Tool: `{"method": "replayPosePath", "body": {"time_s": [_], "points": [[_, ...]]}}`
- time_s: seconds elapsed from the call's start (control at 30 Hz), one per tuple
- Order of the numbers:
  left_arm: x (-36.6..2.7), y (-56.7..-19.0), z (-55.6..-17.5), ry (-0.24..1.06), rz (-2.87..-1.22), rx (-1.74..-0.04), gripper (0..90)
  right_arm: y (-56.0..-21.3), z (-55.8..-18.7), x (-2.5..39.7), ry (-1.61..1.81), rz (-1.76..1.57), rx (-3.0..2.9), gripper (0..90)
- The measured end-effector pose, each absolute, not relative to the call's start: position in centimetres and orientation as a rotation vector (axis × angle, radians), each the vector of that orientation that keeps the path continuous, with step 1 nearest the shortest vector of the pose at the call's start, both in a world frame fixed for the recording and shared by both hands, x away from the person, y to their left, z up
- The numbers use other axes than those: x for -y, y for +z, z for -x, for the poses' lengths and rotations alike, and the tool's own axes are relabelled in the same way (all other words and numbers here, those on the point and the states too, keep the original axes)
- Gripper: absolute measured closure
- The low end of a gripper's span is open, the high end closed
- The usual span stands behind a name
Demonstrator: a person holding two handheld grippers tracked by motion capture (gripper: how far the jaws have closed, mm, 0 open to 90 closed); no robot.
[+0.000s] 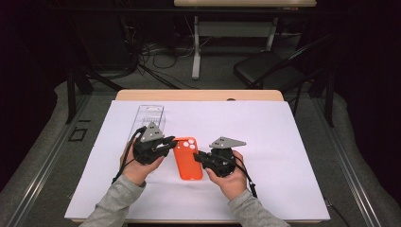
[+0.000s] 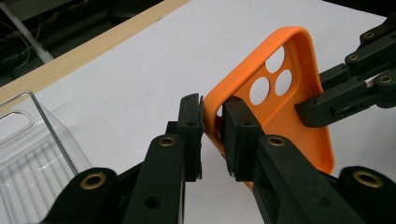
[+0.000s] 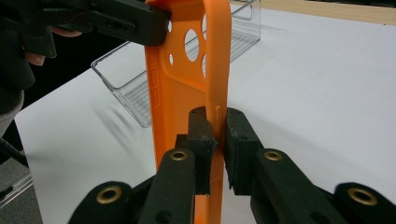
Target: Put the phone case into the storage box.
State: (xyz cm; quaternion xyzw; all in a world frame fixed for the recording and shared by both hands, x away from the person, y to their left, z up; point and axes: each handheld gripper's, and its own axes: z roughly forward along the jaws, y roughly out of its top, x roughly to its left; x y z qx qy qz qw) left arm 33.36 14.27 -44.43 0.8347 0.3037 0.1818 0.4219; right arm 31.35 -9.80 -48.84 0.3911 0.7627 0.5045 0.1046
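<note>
- Orange silicone phone case (image 1: pixel 187 158) sits at centre frame in the high view, between the two grippers, above the white sheet (image 1: pixel 265 142) that covers the table.
- Right gripper (image 3: pixel 217 140): in its own view the jaws are clenched on one long side wall of the case, near the lower centre of the frame. Grip looks thin, on the rim only.
- Left gripper (image 2: pixel 212 135): jaws pinch the opposite rim of the case close to the camera cut-outs, centre of its view. Right gripper's black linkage enters from the right edge there, on the far rim.
- In the gripper views the case looks tilted up on edge, not flat; whether a corner touches the sheet cannot be told.
- Judgement on the step in hand: case is shared between both grippers, likely being turned or carried toward the tray. To do it well, keep both pinches square on the rim, move the hands together so the soft wall does not bow or peel out, and let one side go only once the other holds it securely.
- Farther back: clear plastic tray (image 1: pixel 150 118), left of centre in the high view, just behind the left gripper, empty as far as visible.
- Beyond the table: black chair (image 1: pixel 269 68) and grey desk legs (image 1: pixel 196 47), upper frame.
</note>
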Motion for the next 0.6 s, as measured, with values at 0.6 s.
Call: {"method": "replayPosePath", "body": {"time_s": [0.6], "points": [[-13.99, -44.32, -33.09, 0.522, -2.118, -0.727, 79.3, -48.89, -31.40, 9.75, 1.486, -1.152, -2.257, 82.2]]}}
